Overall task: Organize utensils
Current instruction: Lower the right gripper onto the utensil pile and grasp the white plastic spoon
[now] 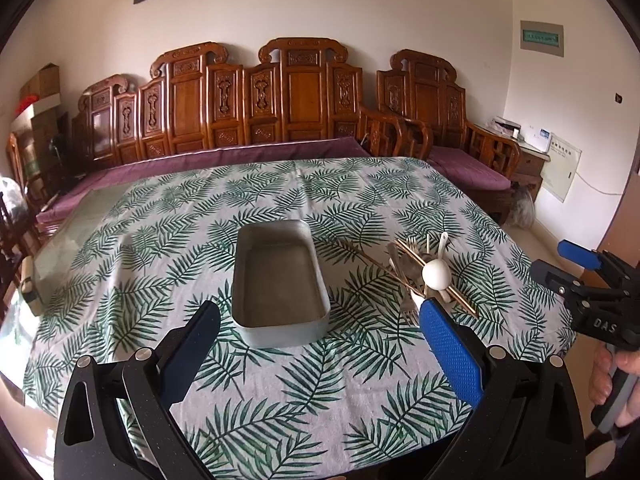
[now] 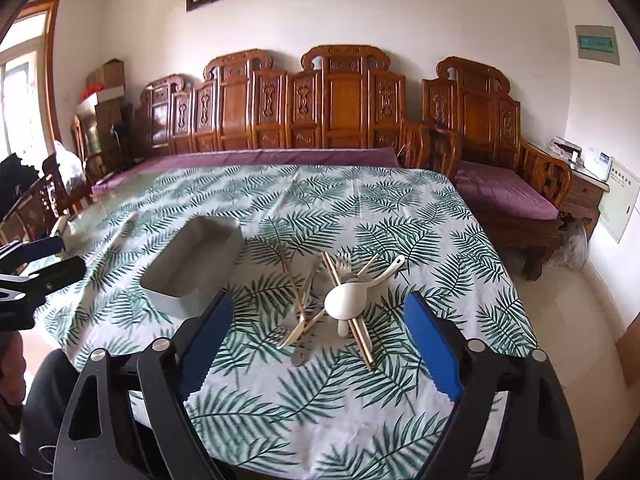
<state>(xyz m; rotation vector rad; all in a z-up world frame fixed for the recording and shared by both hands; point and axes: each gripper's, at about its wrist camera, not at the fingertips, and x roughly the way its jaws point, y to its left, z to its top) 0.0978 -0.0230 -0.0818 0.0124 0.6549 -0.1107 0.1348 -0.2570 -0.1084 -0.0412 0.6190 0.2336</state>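
Both of my tongs are released and empty right now, hanging over the near side of the tabletop (image 1: 280, 420). My right tongs (image 2: 320, 336) are spread wide with nothing between the pads, lined up on the utensil pile (image 2: 340, 304), which sits just ahead of them. My left tongs (image 1: 320, 320) frame the near end of the tray (image 1: 280, 284), also wide, touching nothing.

The pile is a tangle: a white spoon (image 2: 347, 298) lies bowl-down on top, chopsticks (image 2: 352, 320) run under it, and forks (image 2: 343, 264) and what looks like a knife are crossed beneath. The tray stands empty just left of the pile, long side running away from me.

The step, as I judge it, is the first pick. I'd take the spoon, since it rides on top and lifting it shouldn't drag the rest. Grip the handle, not the round bowl, which may slip out of flat pads. Come down with the pads either side of the handle, close gently, lift straight up before swinging left.

Room looks good: bare cloth around the pile, and the far half of the tabletop is free. Watch the tray's near wall on the way across, and keep my two tongs apart over it. The cloth may bunch if a pad scrapes it.
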